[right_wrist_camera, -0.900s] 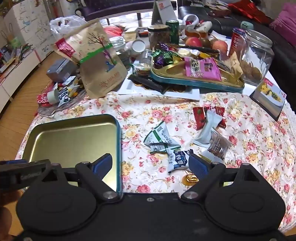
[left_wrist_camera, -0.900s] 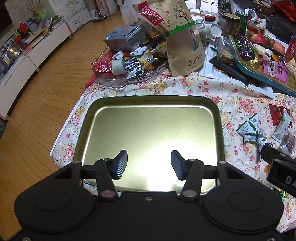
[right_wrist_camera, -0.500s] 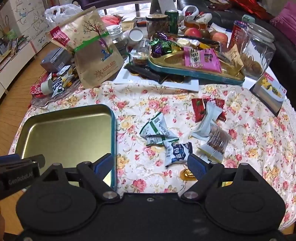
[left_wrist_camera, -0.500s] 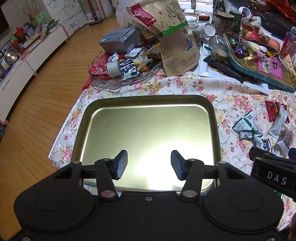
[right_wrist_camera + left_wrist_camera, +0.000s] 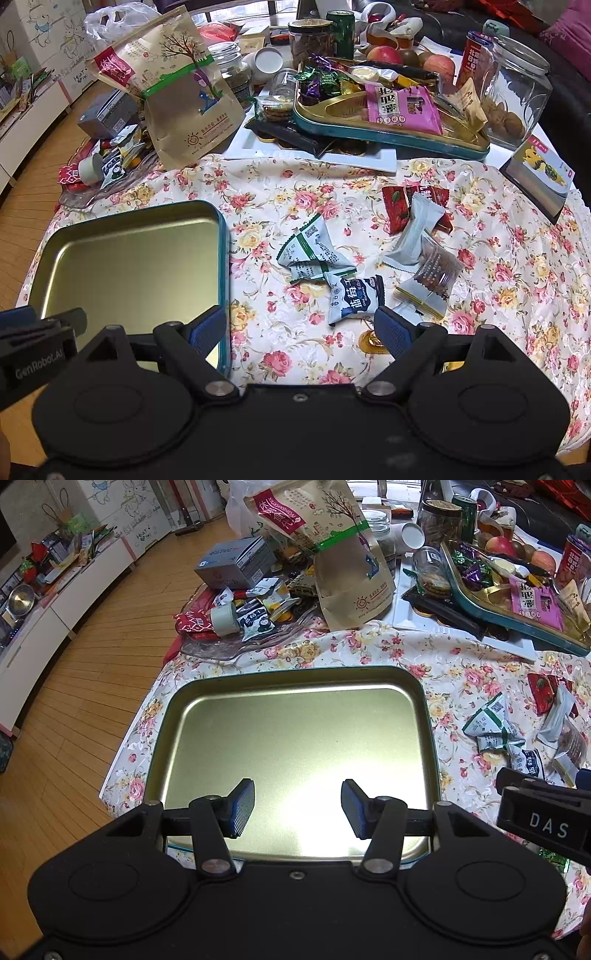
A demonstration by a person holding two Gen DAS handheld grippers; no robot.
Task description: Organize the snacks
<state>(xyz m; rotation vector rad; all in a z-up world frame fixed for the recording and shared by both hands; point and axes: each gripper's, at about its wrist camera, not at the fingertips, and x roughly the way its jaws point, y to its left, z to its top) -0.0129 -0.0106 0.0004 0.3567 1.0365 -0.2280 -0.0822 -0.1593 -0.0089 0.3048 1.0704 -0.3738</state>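
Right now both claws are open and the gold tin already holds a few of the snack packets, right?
Not quite. Both views show the gold tin bare inside; the snack packets lie on the floral cloth beside it. The left claw and right claw are open.

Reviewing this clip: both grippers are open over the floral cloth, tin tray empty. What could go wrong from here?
1. The blue-and-white packet overlaps the green-striped packets, so the right gripper may pinch two at once or drag one along.
2. The gold tin tray lies near the table's edge under the left gripper; a nudge might slide it on the cloth.
3. The small gold candy beside a right fingertip could be knocked away.
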